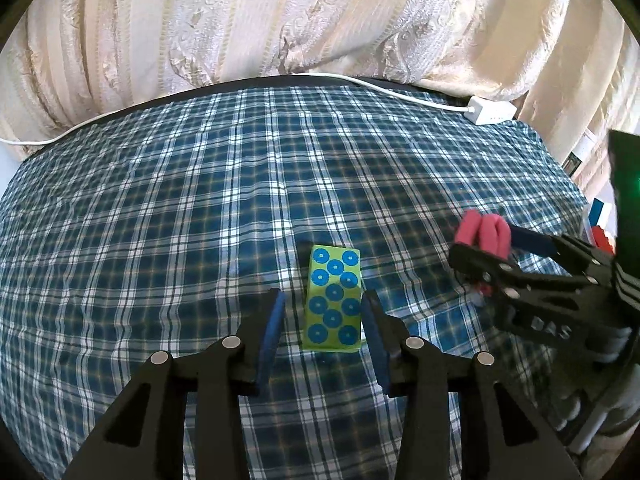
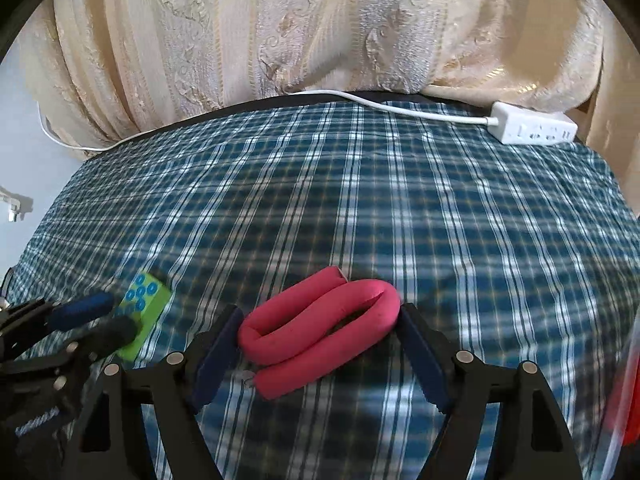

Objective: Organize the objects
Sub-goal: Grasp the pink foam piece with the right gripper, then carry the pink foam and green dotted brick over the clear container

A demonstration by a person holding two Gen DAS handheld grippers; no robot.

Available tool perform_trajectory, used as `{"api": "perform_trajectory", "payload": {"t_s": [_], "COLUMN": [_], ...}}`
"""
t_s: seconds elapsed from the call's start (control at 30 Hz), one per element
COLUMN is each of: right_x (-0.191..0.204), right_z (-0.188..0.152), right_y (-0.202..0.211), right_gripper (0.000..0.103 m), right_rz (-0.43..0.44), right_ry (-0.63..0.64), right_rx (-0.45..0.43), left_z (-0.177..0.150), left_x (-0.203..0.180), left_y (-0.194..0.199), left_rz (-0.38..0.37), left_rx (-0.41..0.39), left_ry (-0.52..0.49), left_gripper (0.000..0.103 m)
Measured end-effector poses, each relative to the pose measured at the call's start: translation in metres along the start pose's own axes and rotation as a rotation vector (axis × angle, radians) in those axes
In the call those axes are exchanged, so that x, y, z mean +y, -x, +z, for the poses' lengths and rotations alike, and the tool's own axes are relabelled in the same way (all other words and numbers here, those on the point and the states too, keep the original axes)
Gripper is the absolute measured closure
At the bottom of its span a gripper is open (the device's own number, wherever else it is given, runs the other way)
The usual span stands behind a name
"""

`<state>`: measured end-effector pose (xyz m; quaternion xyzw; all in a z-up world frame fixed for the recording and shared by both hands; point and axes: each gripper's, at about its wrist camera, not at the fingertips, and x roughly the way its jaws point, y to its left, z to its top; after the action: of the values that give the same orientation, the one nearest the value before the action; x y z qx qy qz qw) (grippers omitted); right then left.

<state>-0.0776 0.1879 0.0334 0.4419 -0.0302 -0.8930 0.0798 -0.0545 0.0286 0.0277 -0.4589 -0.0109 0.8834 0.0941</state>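
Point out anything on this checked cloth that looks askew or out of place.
Nothing is spilled or damaged. The pink foam tube is folded into loops rather than straight, and the green box lies slightly slanted. A white power strip sits at the far edge.

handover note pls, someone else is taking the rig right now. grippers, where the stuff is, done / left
Left gripper: open, jaws on either side of the green block with blue dots, pads not pressing; the block lies flat on the plaid tablecloth.
Right gripper: shut on the pink foam roller, which is folded into a loop; pads touch both of its sides.
Elsewhere: white power strip at the far right edge of the table, and a clear container with red pieces at the right margin, mostly out of view.
Done: cannot tell from these views.
Left: place the roller, then the block; destination is not clear.
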Motion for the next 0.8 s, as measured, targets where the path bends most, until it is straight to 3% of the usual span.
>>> {"api": "perform_trajectory", "payload": {"t_s": [0.43, 0.6, 0.8], "right_x": [-0.002, -0.004, -0.012], "right_z": [-0.021, -0.027, -0.033], "right_y": [0.026, 0.033, 0.044], "right_gripper": [0.022, 0.022, 0.022], "right_rz": [0.022, 0.032, 0.035], "right_ry": [-0.028, -0.049, -0.085], "right_rx": [-0.040, -0.051, -0.070], "left_z": [0.000, 0.000, -0.001], "left_x": [-0.005, -0.007, -0.006], "left_y": [-0.014, -0.015, -0.009], "left_rz": [0.037, 0.043, 0.031], "left_rx": [-0.002, -0.020, -0.035], "left_ry": [-0.036, -0.046, -0.034], "left_gripper": [0.061, 0.073, 0.073]}}
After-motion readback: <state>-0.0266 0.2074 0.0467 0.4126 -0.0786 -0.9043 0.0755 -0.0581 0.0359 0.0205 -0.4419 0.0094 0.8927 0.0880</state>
